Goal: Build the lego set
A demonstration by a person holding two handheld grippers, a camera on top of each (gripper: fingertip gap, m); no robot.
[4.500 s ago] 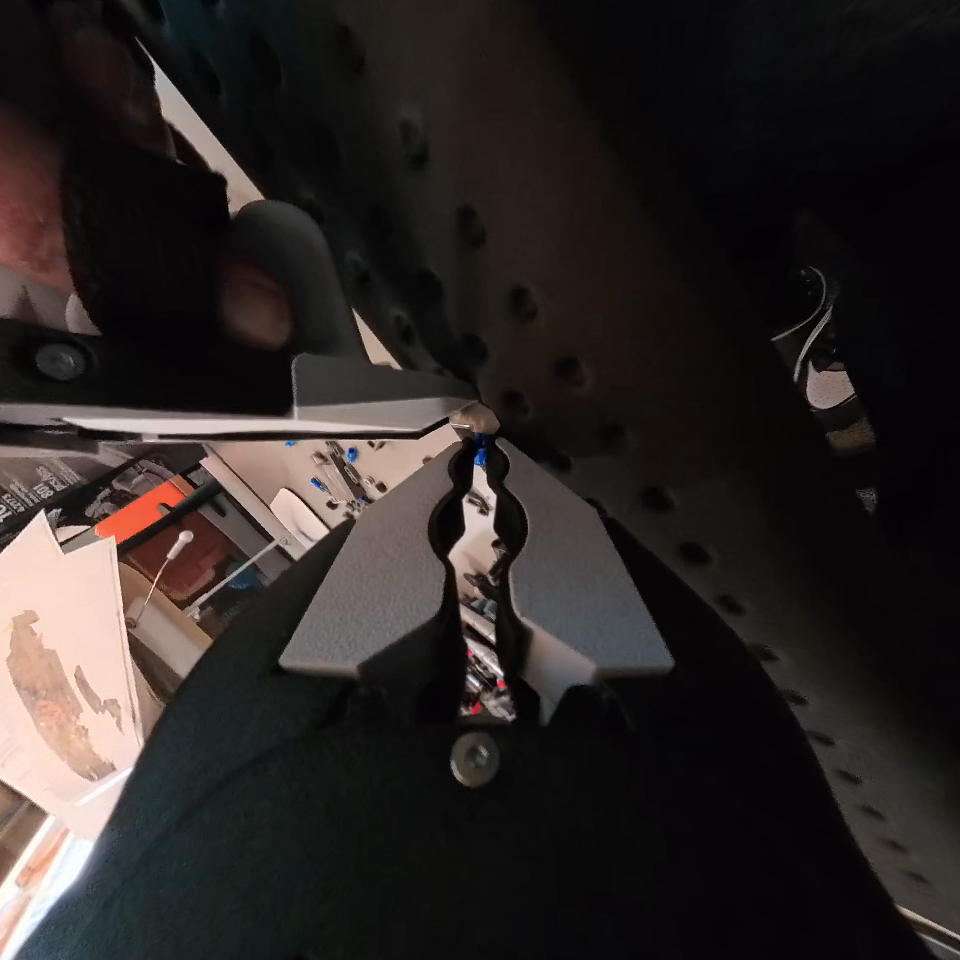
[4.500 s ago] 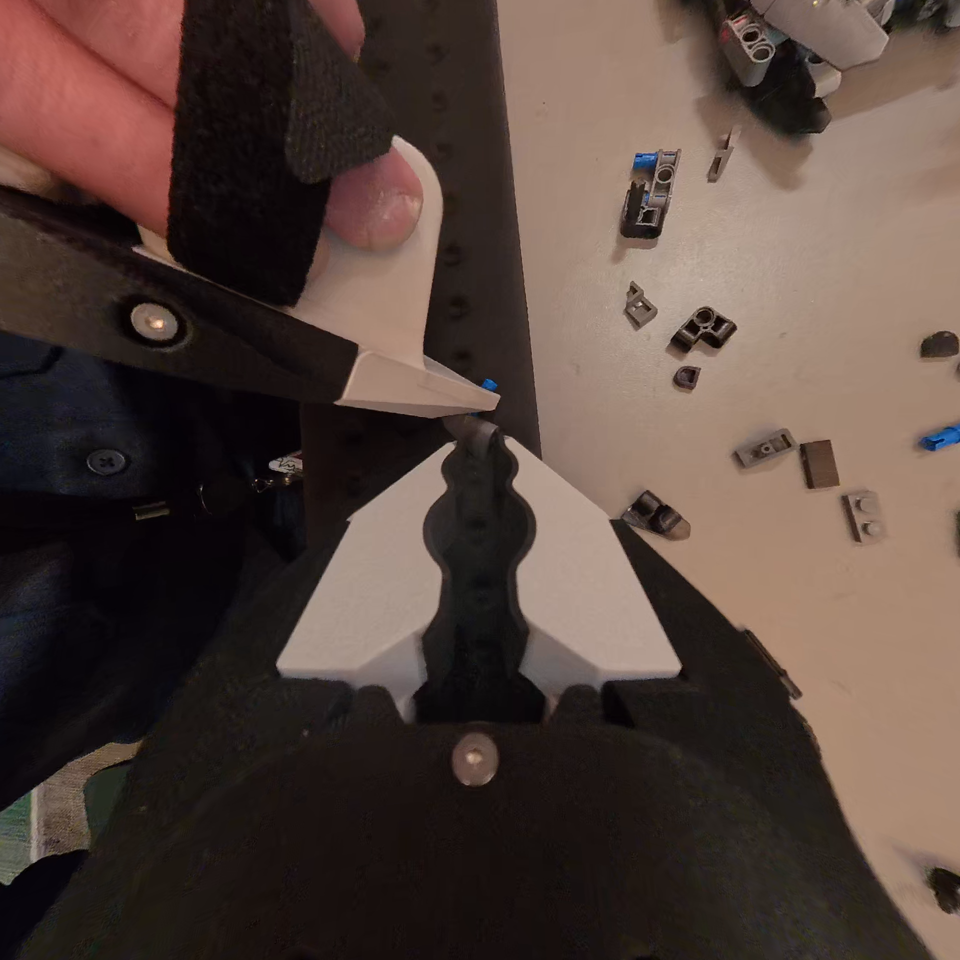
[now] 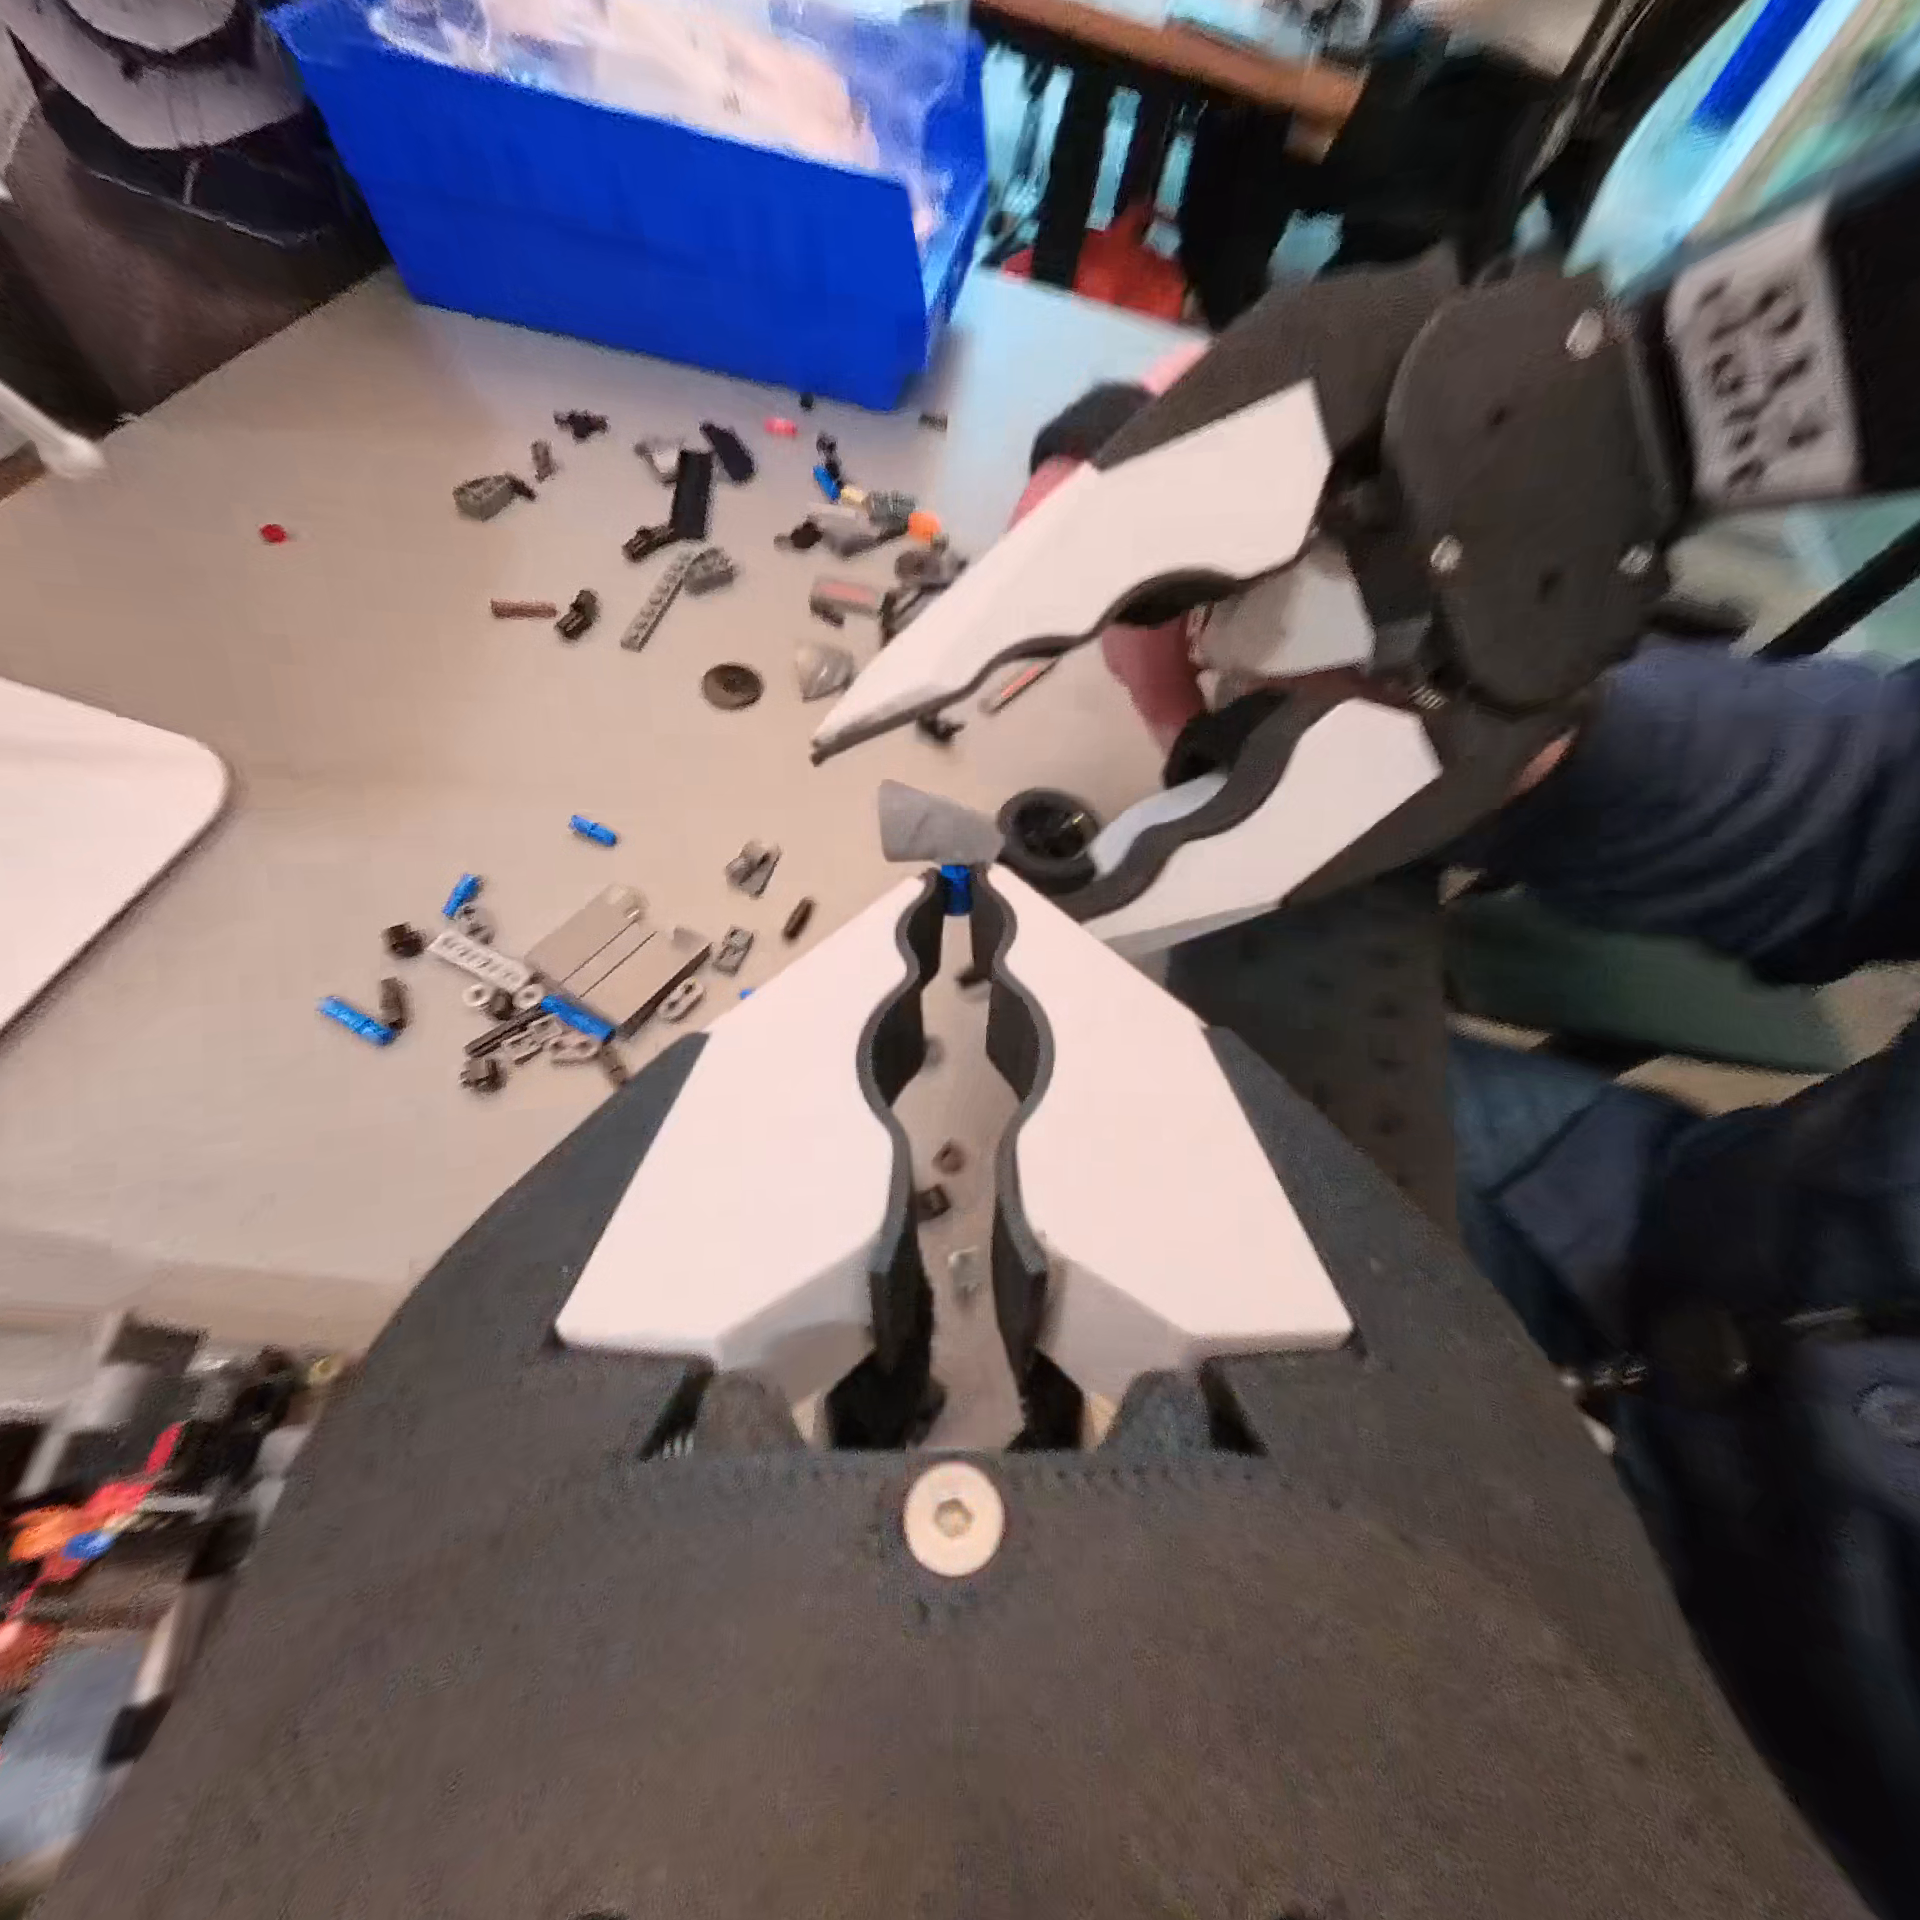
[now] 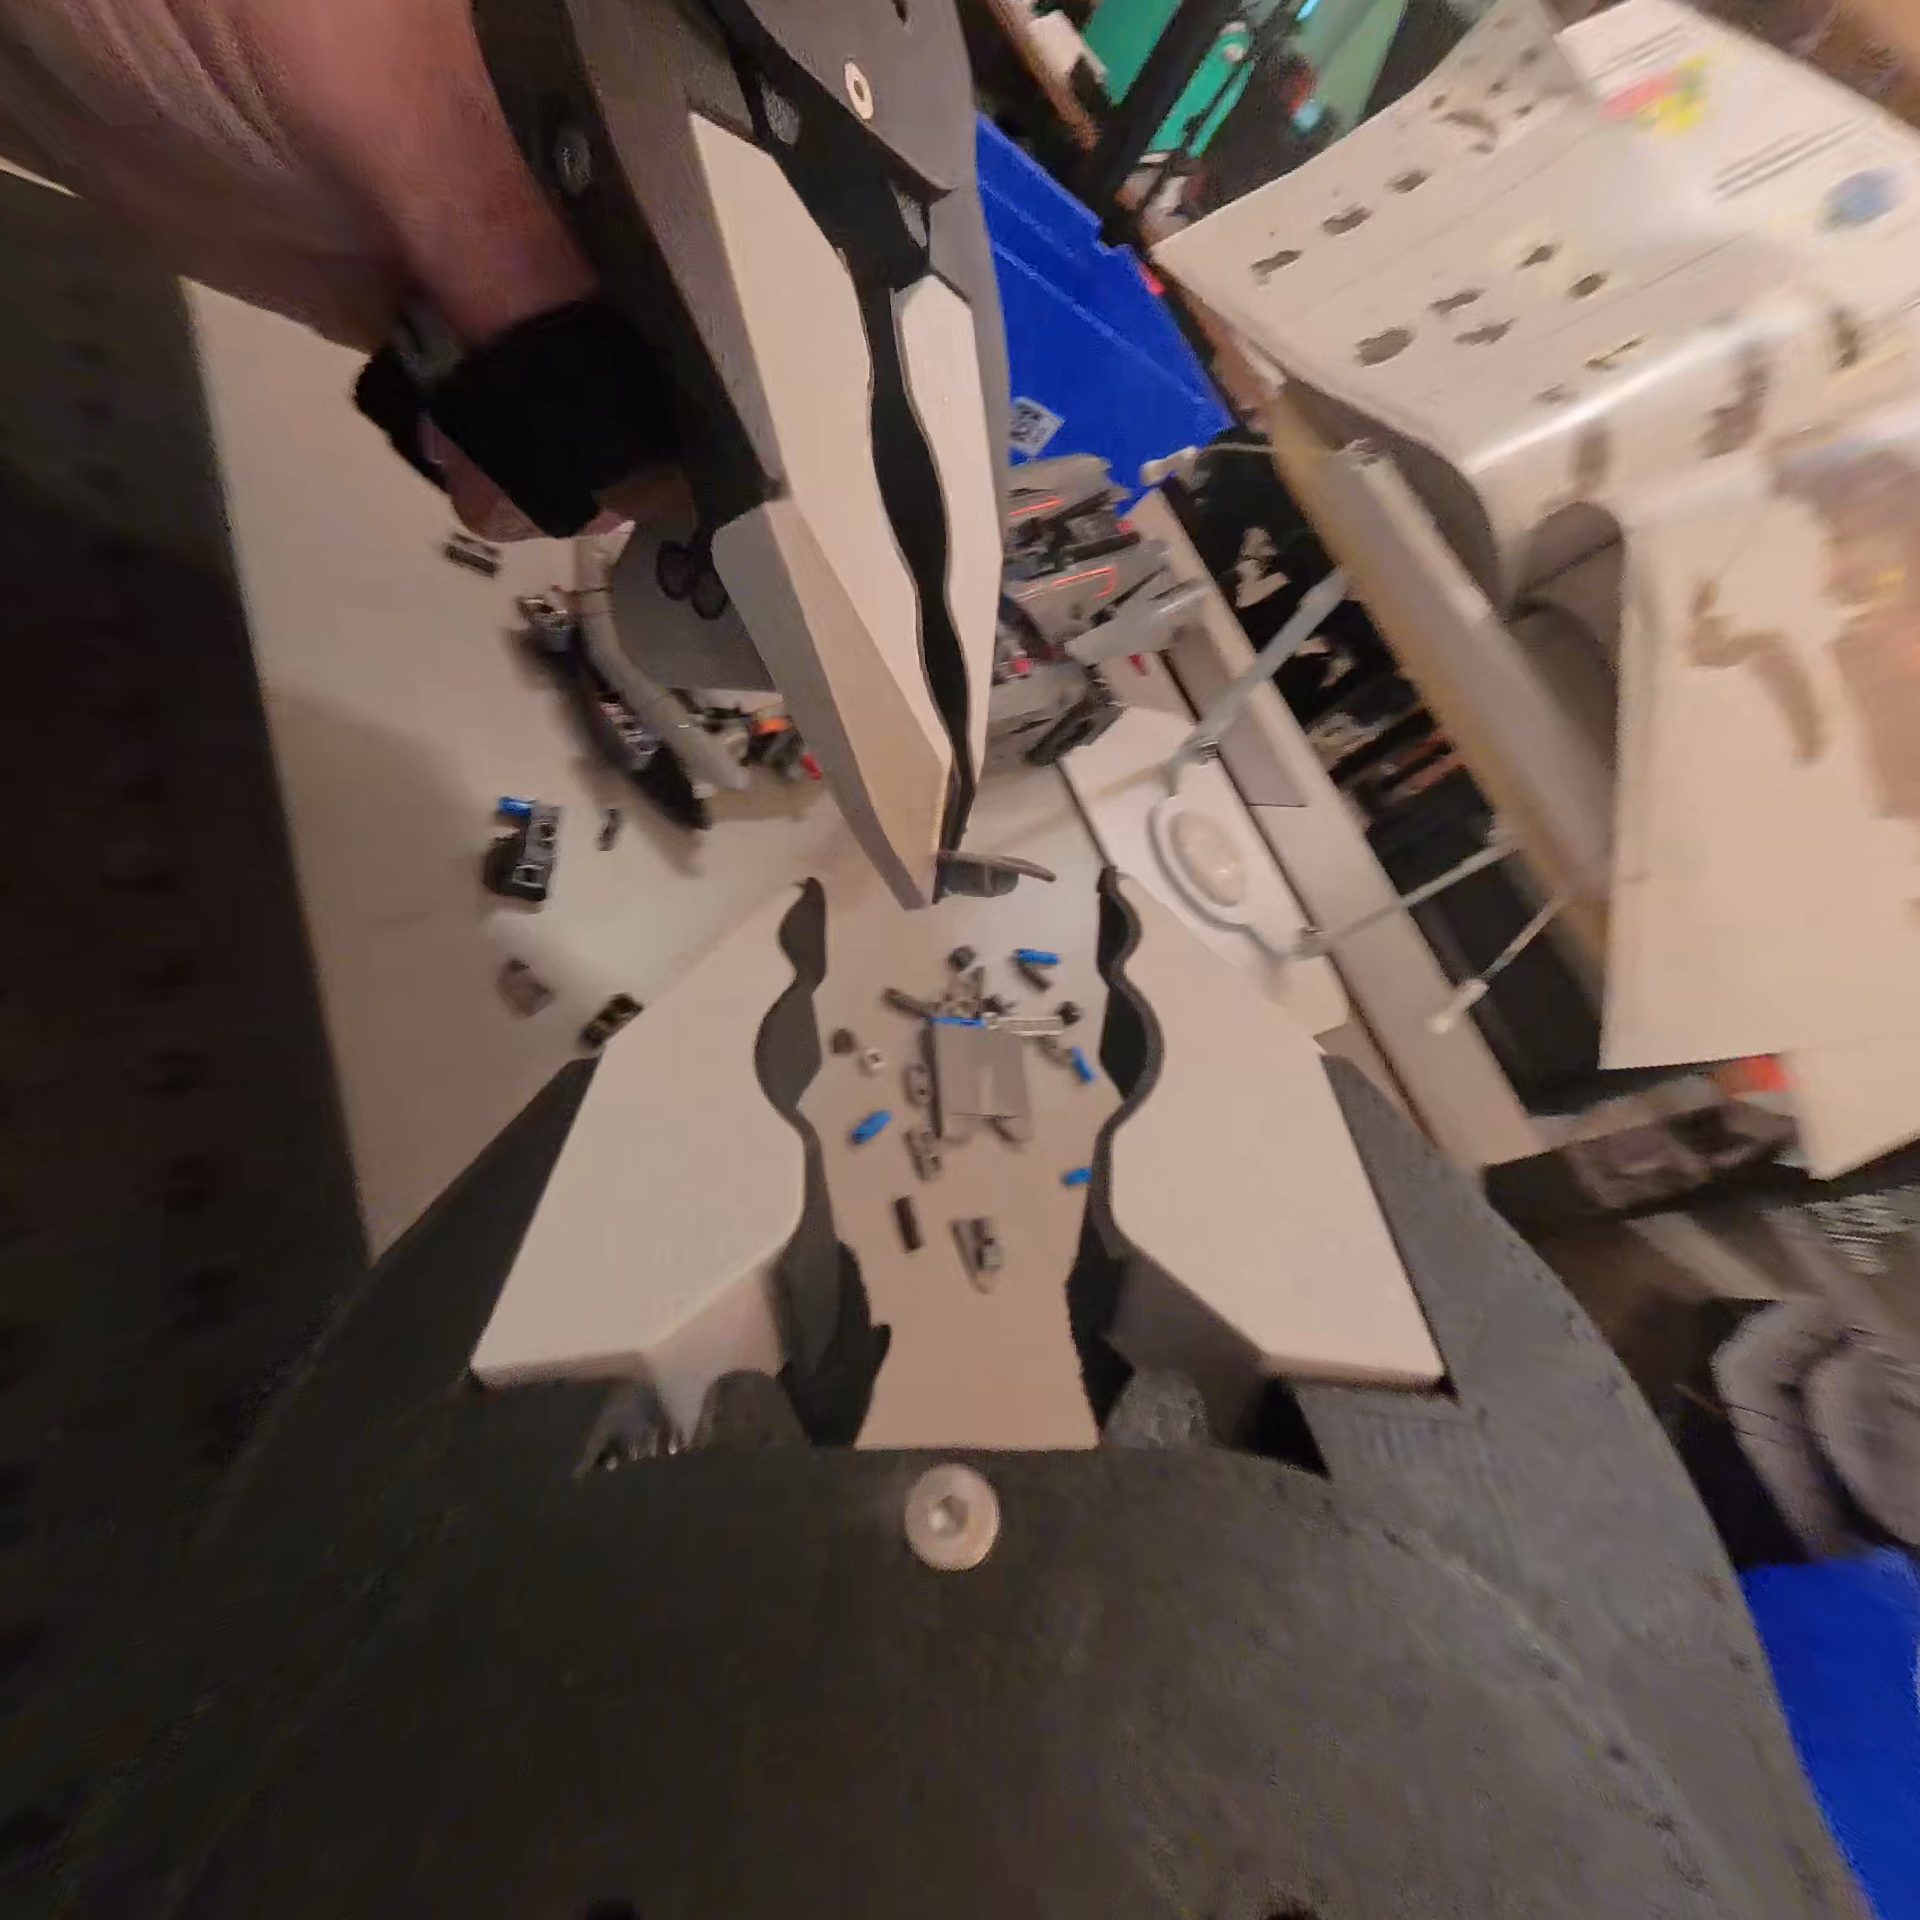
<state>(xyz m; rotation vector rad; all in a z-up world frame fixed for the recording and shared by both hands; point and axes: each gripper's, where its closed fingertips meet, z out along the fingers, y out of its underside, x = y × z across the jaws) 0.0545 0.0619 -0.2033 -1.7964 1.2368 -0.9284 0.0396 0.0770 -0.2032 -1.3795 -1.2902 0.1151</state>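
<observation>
My left gripper is shut on a small blue pin. A grey curved piece sits on the pin's outer end. My right gripper comes in from the upper right, open, with one finger on each side of the grey piece and touching neither. In the right wrist view my right gripper is open and empty. There the left gripper reaches down from above, and the dark grey piece sticks out sideways from its tip, between my fingertips. Both are held above the table.
Many loose grey, black and blue pieces lie scattered on the beige table. A black round piece shows behind the grey piece. A blue bin stands at the back. A part-built model and booklet pages lie at the right.
My right gripper was shut on the grey piece against the left gripper's blue pin; it has now opened and the piece stays on the pin. Both views have swung toward the table.
</observation>
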